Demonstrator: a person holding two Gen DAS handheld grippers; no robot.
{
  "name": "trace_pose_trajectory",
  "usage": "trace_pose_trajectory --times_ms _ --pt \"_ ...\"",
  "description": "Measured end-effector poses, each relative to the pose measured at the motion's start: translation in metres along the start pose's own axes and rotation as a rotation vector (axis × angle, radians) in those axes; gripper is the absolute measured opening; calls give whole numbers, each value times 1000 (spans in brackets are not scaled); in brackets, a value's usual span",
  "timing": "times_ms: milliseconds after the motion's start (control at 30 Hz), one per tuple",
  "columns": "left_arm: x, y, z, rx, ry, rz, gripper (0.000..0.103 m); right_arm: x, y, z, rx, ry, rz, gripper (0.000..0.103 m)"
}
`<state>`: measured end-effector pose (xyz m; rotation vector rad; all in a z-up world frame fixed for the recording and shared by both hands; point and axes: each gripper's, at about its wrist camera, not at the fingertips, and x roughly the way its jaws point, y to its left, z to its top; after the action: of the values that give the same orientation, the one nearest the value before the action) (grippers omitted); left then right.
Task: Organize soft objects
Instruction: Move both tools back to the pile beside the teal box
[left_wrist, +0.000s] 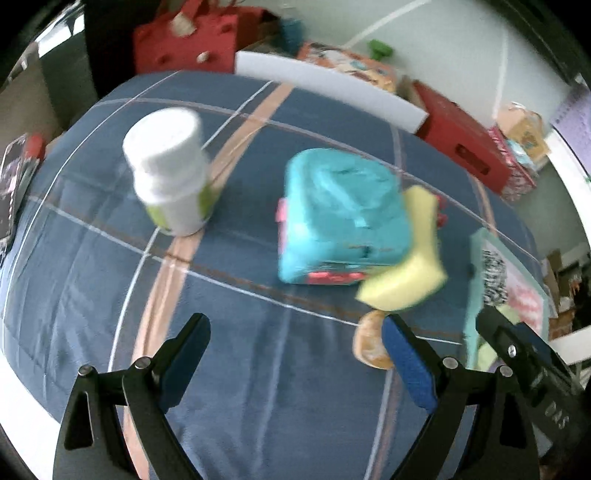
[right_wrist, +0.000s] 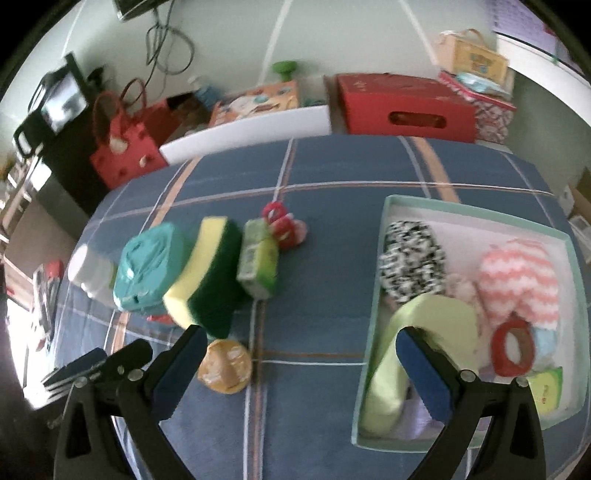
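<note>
Both grippers, left (left_wrist: 295, 354) and right (right_wrist: 301, 365), hang spread wide, holding nothing. Yellow-green sponge (right_wrist: 207, 280) lies on the blue checked bedspread (right_wrist: 314, 302) at ten o'clock; mint box (right_wrist: 376, 295) at three.

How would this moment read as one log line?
left gripper: open, empty | right gripper: open, empty | sponge: outside box | box: part-filled

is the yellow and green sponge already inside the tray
No, the yellow and green sponge lies on the blue bedspread, leaning against the teal pack, well apart from the tray.
</note>
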<state>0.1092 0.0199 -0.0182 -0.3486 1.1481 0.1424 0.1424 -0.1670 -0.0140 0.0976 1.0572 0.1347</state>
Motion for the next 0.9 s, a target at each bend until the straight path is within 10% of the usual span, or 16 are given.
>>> trace_pose_trajectory --times_ms 900 --pt "62 51 12 -122 137 153 94 93 56 -30 -202 245 -2 103"
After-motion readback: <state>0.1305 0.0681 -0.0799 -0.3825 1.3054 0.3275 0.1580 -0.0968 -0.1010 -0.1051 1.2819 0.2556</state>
